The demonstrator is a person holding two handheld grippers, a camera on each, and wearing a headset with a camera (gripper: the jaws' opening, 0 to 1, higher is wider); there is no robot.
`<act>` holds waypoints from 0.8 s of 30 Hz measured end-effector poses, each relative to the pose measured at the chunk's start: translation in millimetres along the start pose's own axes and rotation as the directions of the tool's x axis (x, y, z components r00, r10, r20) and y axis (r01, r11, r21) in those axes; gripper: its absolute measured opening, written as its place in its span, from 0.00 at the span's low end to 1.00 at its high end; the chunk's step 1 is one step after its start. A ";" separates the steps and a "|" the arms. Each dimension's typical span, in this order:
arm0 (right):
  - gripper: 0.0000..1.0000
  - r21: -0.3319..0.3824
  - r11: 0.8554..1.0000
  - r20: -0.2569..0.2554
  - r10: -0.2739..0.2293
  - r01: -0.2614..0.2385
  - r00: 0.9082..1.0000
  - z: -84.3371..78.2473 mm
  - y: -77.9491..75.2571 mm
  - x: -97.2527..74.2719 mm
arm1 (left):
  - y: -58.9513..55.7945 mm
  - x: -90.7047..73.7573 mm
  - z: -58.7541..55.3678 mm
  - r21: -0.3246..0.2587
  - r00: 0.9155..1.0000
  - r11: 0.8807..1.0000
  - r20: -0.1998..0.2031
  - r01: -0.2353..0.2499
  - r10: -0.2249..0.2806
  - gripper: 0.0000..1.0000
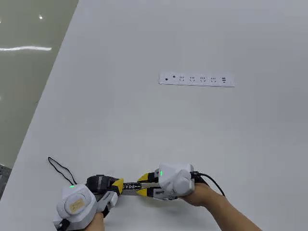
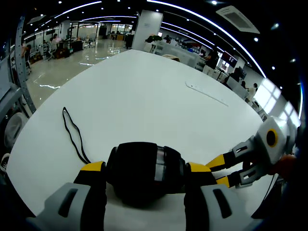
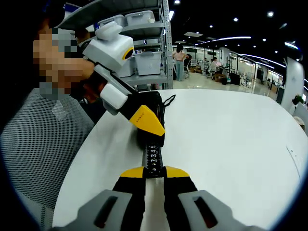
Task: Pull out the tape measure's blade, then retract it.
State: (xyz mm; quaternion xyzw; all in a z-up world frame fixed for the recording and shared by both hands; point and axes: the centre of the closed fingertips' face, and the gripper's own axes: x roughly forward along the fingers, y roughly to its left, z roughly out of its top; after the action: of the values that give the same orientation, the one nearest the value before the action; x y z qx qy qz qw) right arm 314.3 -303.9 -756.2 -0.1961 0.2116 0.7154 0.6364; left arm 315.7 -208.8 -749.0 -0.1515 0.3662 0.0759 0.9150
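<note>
A thin black string lies in a loop on the white desk, close to the front left corner. Its near end goes in beside the left claw's jaw. Much farther out, toward the middle of the desk, a long white power strip lies flat, well apart from both claws.

The tape measure sits near the desk's front edge, between the two claws. Its case is black and rounded, with a grey band across the top. A short bit of the blade sticks out, and the numbers 2, 3, 4, 5 show on it. In the right gripper view, a yellow tip of the left claw hides part of the case.

The left claw hugs the case, one yellow tip pressed on each side. The right claw is pinched tight on the blade, close to the case
</note>
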 end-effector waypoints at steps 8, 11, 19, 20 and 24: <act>0.12 0.003 1.000 0.000 0.001 -0.001 1.000 0.9 0.3 4.0 | -0.5 -0.1 -0.4 0.004 1.000 1.000 -0.001 0.000 0.000 0.62; 0.12 0.006 1.000 0.003 0.002 -0.002 1.000 1.3 0.7 5.1 | -0.5 -0.4 -0.7 0.004 1.000 1.000 -0.003 0.002 -0.002 0.62; 0.12 0.008 1.000 0.010 0.003 -0.003 1.000 3.5 1.3 9.3 | -0.6 -0.8 -0.2 0.002 1.000 1.000 -0.005 0.006 -0.006 0.62; 0.12 0.010 1.000 0.011 0.003 -0.004 1.000 4.1 1.3 9.8 | -0.5 -0.7 -0.2 0.002 1.000 1.000 -0.005 0.006 -0.006 0.62; 0.12 0.008 1.000 0.013 0.005 -0.005 1.000 6.3 1.7 11.8 | -0.5 -0.9 -0.1 0.000 1.000 1.000 -0.004 0.008 -0.008 0.62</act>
State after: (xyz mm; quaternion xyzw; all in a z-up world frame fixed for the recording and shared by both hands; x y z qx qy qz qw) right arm 311.2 -290.9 -757.4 -0.1884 0.2108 0.7175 0.6366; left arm 315.1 -209.3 -748.3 -0.1530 0.3672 0.0721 0.9146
